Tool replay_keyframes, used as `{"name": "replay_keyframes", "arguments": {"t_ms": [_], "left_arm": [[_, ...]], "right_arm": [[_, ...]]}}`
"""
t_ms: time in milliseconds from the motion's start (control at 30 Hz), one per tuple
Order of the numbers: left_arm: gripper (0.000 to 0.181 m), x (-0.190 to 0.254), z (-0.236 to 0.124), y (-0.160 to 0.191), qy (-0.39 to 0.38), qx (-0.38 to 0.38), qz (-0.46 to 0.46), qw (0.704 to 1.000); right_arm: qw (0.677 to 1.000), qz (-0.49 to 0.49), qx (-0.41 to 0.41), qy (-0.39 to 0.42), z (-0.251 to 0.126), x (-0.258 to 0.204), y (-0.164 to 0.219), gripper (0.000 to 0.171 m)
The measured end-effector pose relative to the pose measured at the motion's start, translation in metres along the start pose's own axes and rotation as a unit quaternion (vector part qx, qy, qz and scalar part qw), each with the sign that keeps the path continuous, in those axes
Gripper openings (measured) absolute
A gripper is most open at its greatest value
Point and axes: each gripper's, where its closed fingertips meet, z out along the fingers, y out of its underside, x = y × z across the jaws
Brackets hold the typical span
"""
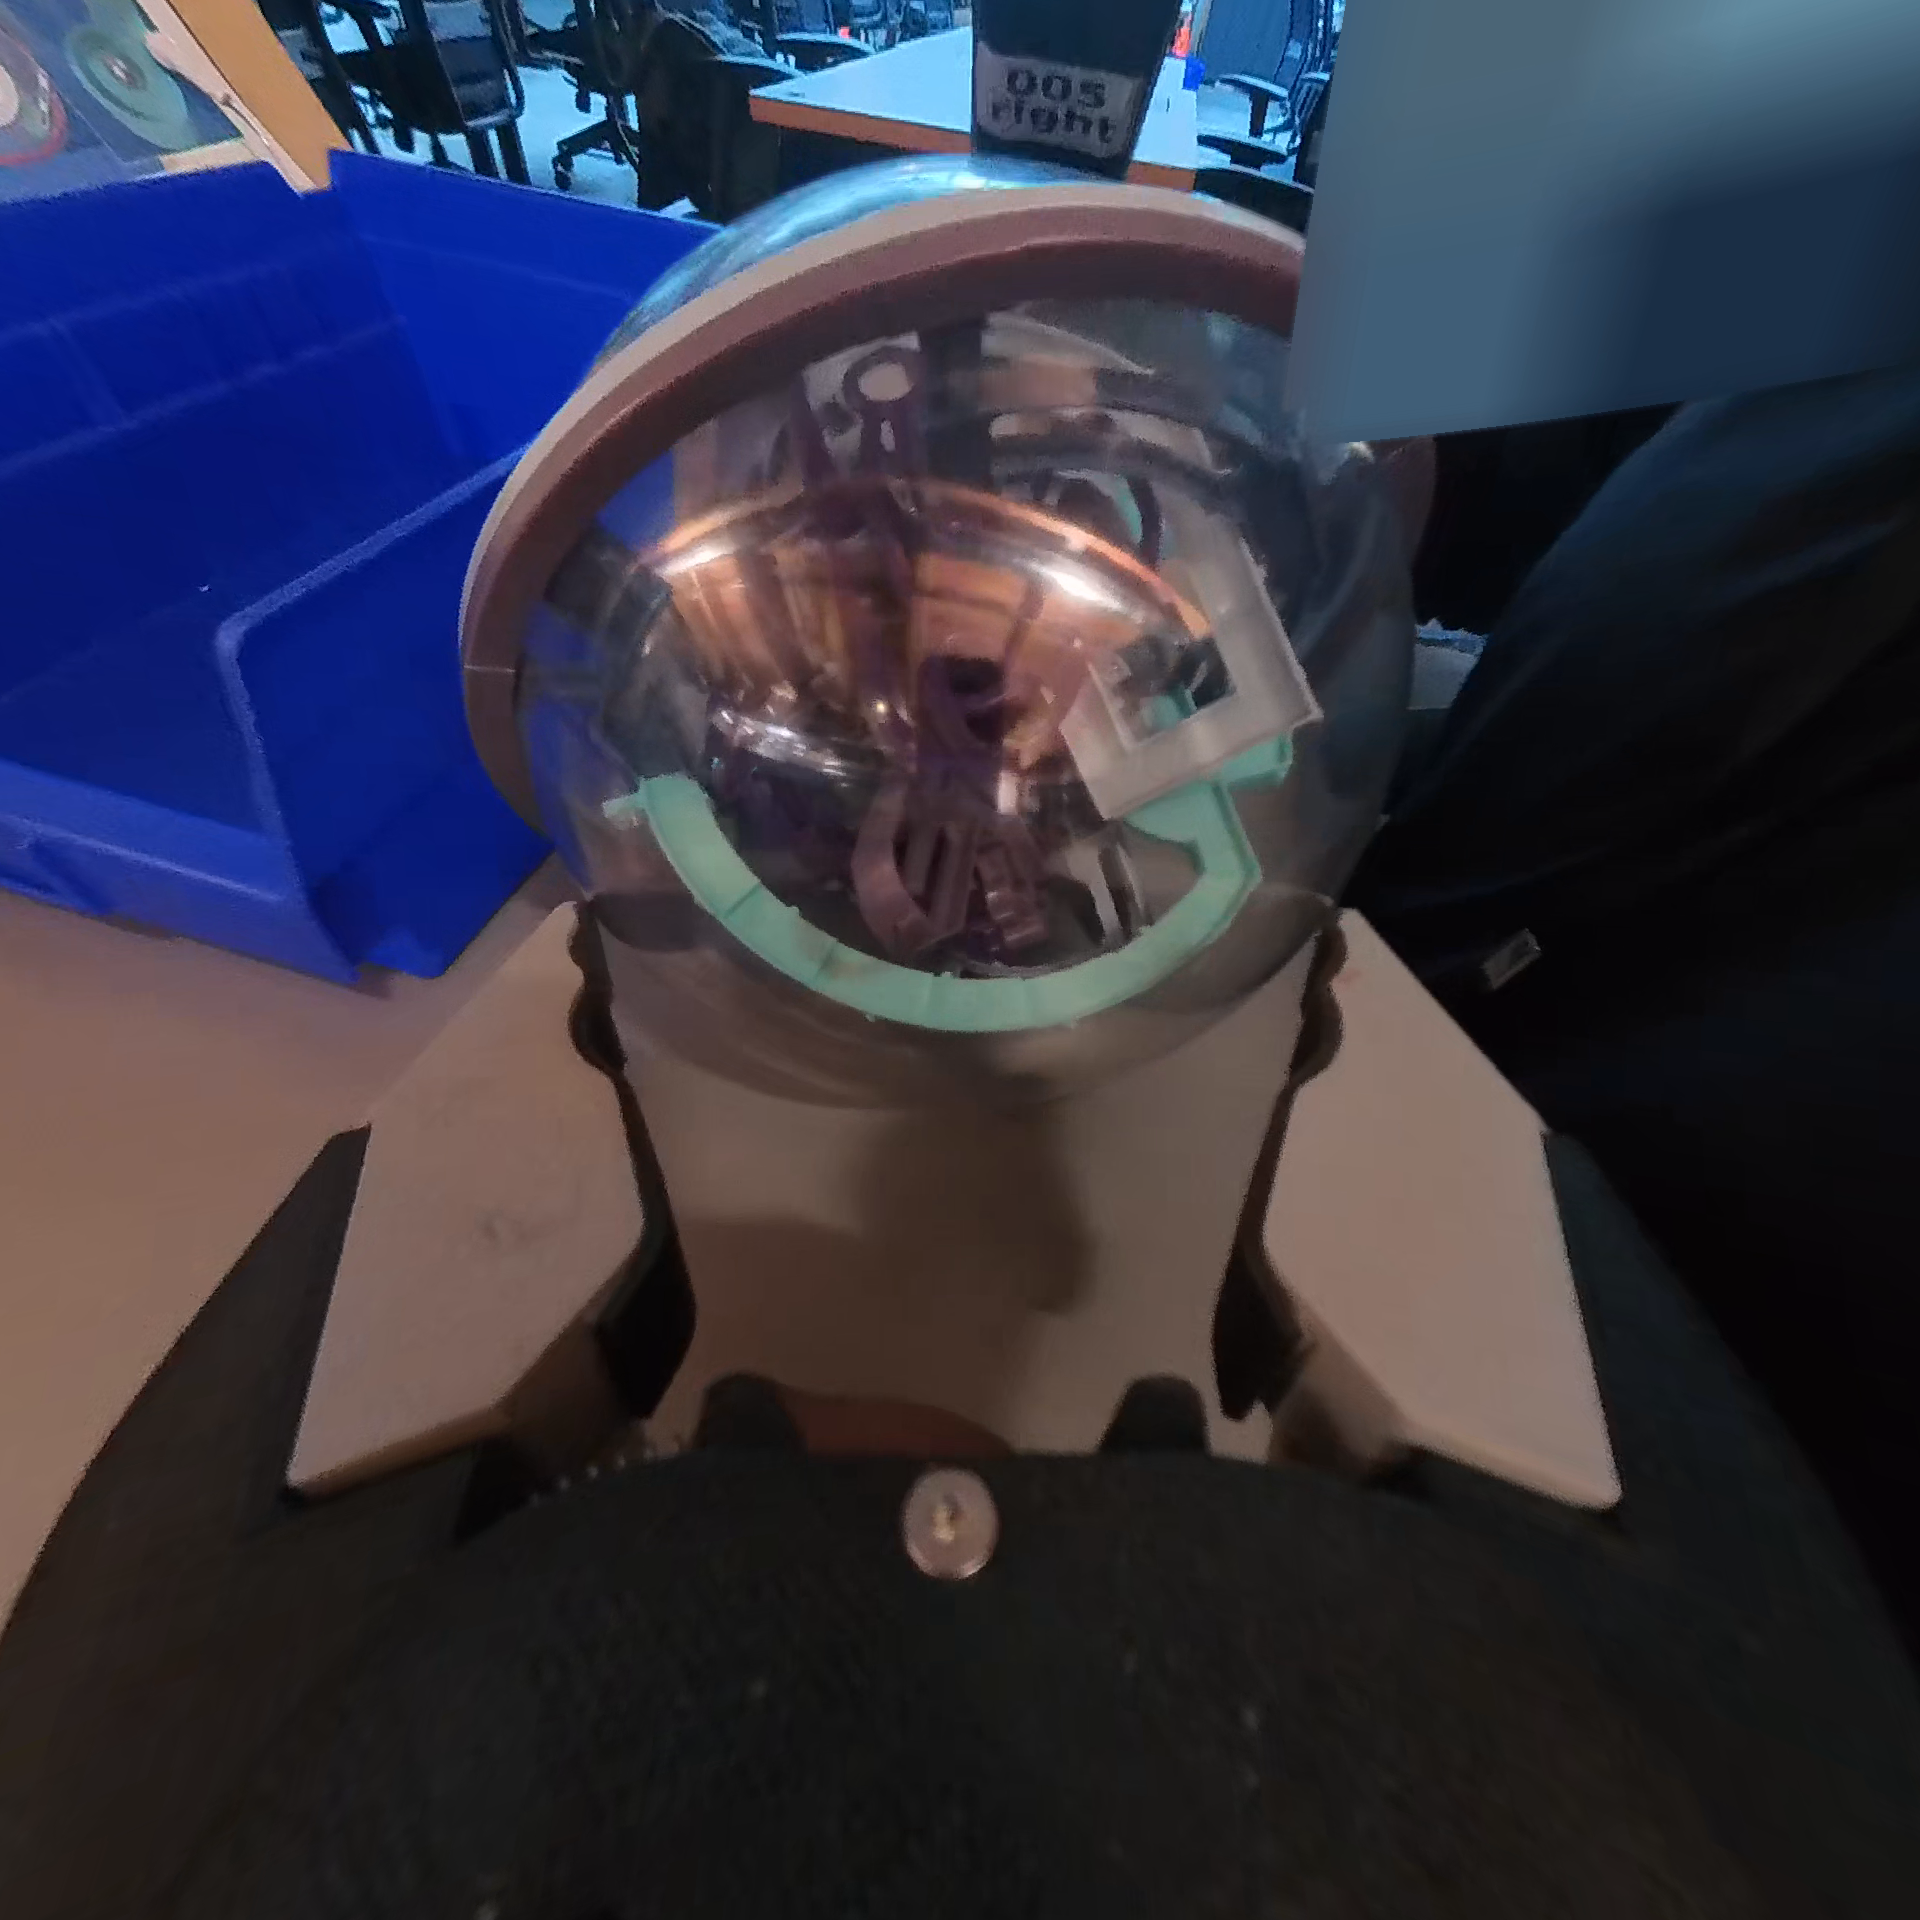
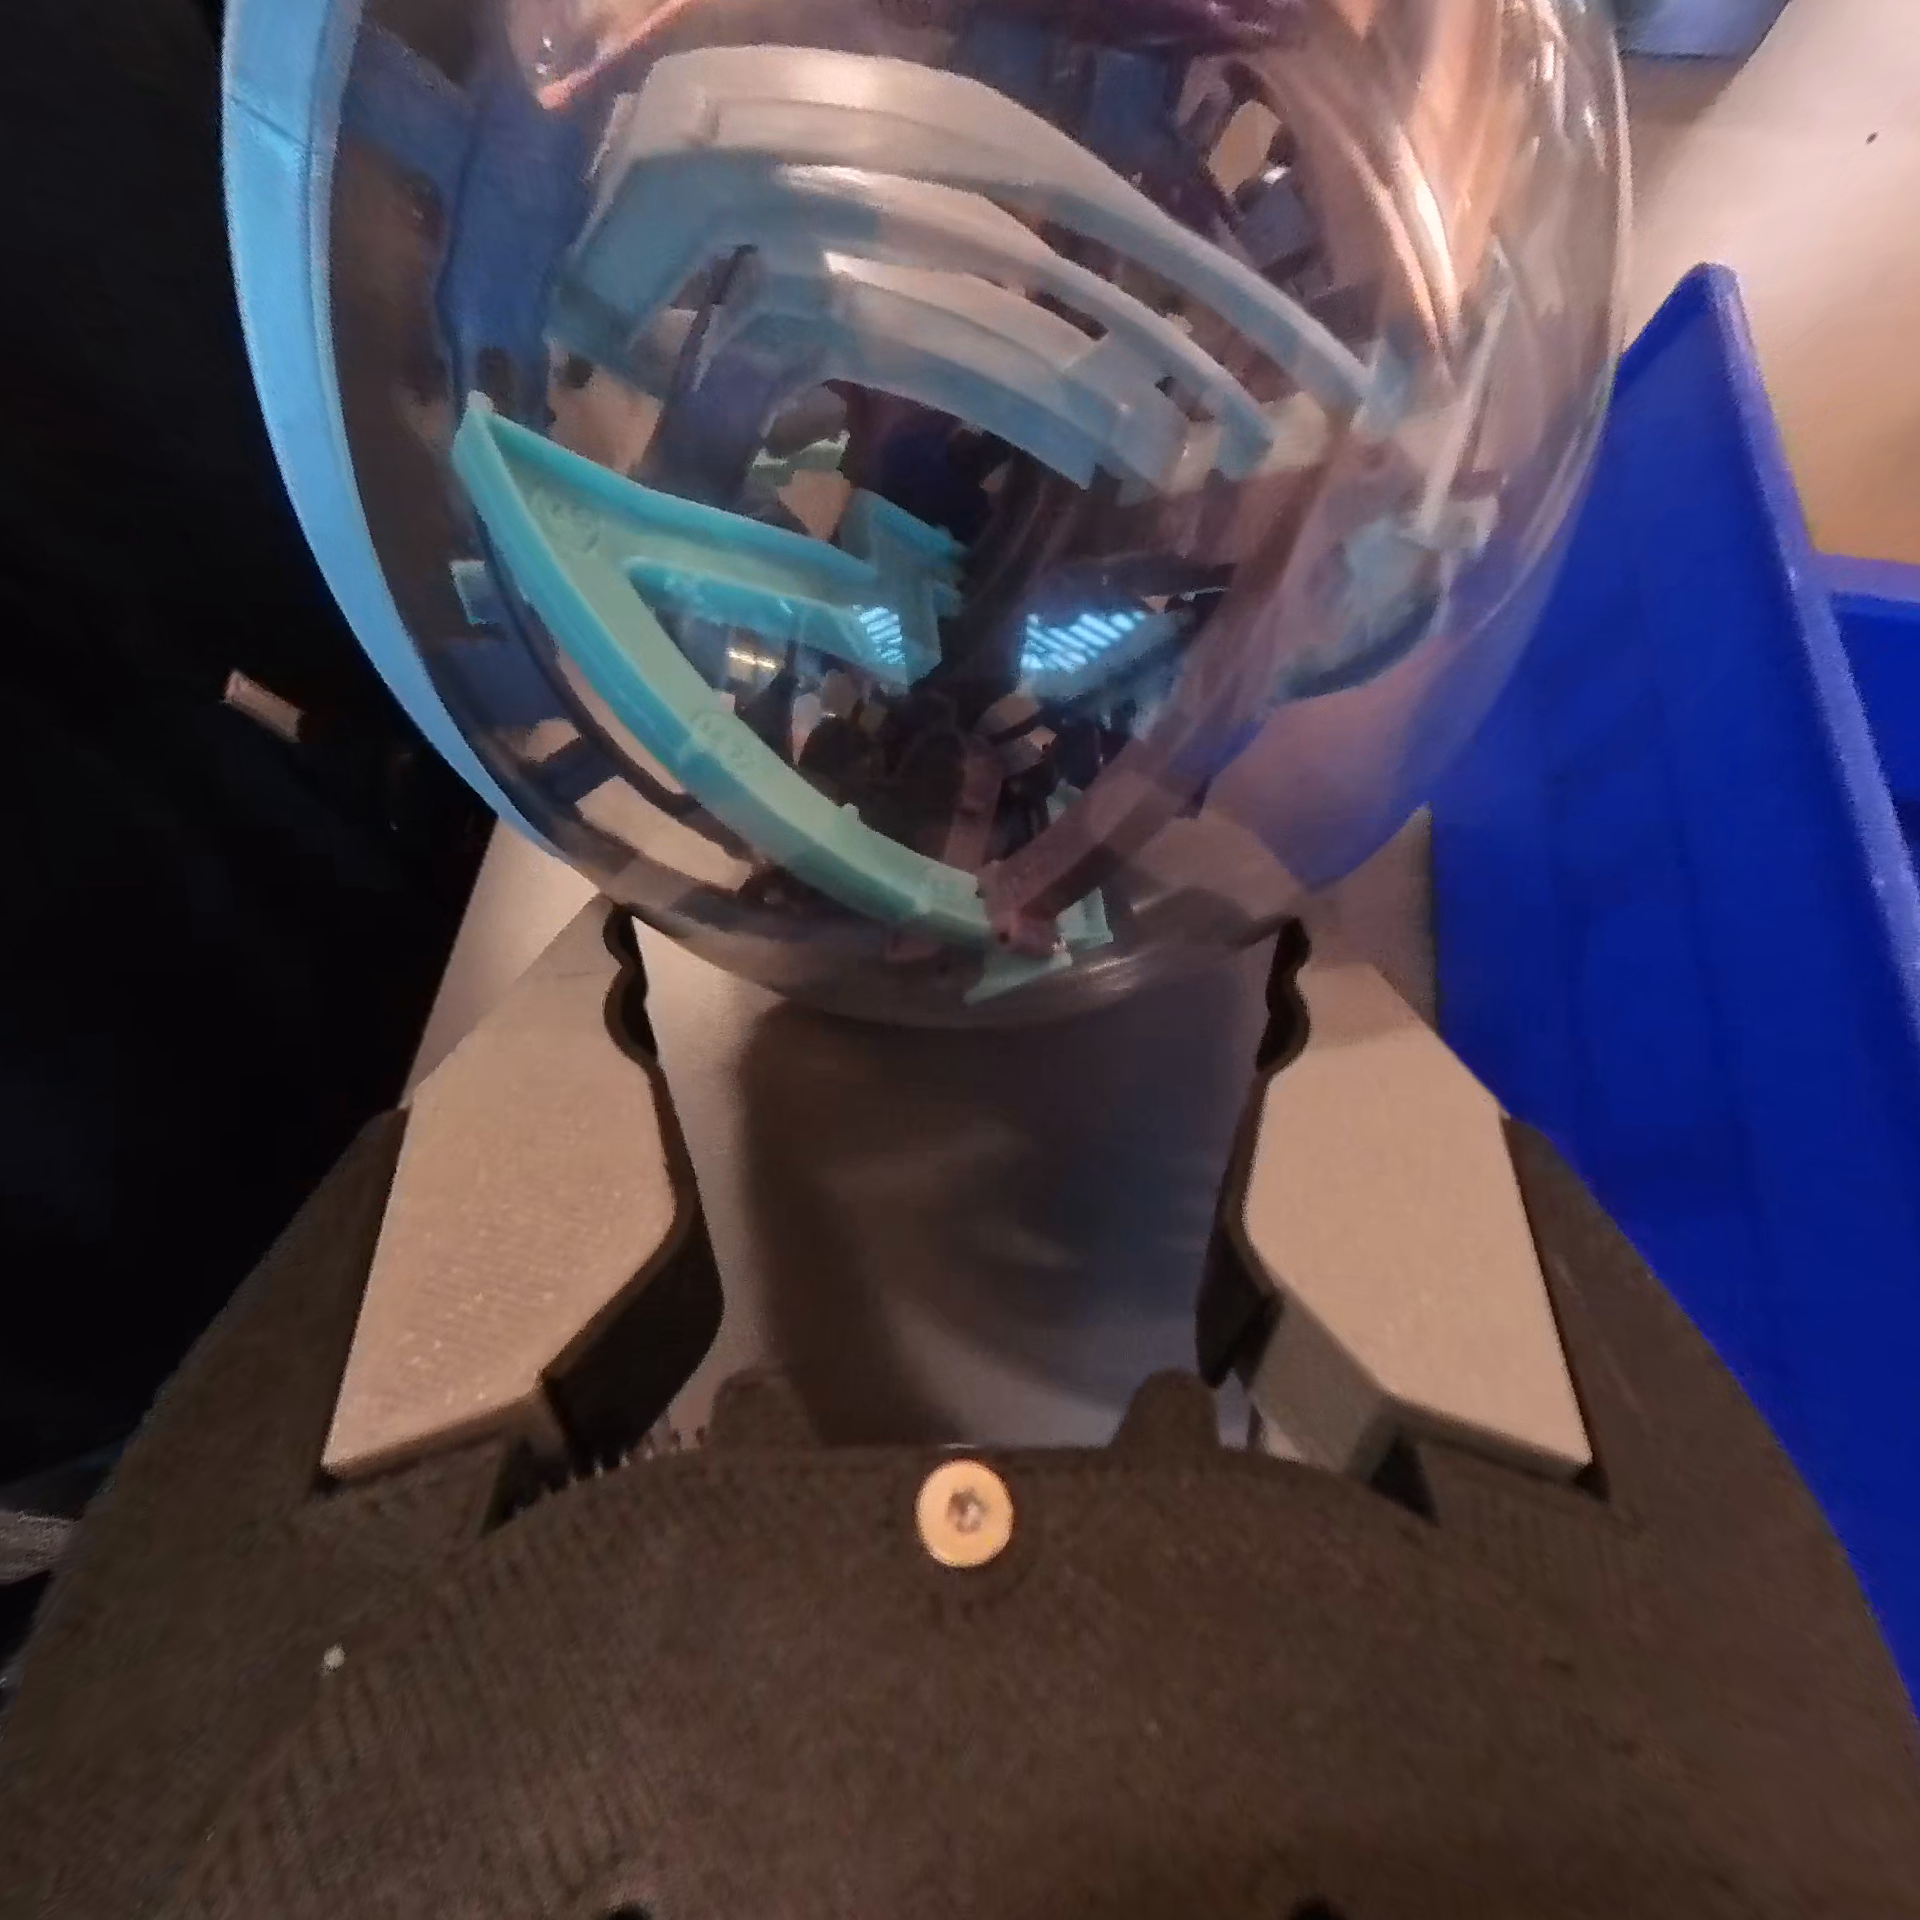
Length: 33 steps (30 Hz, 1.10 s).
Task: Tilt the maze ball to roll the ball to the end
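Maze ball [image 1: 935,665] pinched between fingers of left tool [image 1: 956,935] and right tool [image 2: 951,945] (opposite sides), both level.

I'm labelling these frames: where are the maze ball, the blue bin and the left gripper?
maze ball [image 1: 935,665]: left wrist view, clear shell.
blue bin [image 1: 208,582]: left wrist view, inner wall.
left gripper [image 1: 956,935]: left wrist view, between fingertips.

Background: a pale worktop [image 1: 156,1091] carrying a blue plastic bin [image 1: 260,582], also seen at right [image 2: 1683,831]. Beyond, black office chairs [image 1: 488,83] and an orange-edged table [image 1: 883,88] on a pale floor.
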Motion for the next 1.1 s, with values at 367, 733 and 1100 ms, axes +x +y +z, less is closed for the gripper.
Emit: {"name": "replay_keyframes", "arguments": {"t_ms": [367, 733, 1100], "left_arm": [[0.126, -0.003, -0.012, -0.004, -0.052, 0.012, 0.036, 0.998], [0.113, -0.014, -0.026, -0.008, -0.021, 0.043, 0.005, 0.999], [0.114, -0.017, -0.032, -0.010, -0.035, 0.070, 0.019, 0.997]], "right_arm": [[0.996, 0.073, 0.035, -0.035, -0.004, -0.004, -0.011, 0.116], [0.999, -0.044, 0.014, 0.007, -0.021, 0.018, -0.032, 0.112], [0.999, -0.036, 0.023, 0.010, -0.011, 0.021, -0.038, 0.118]]}}
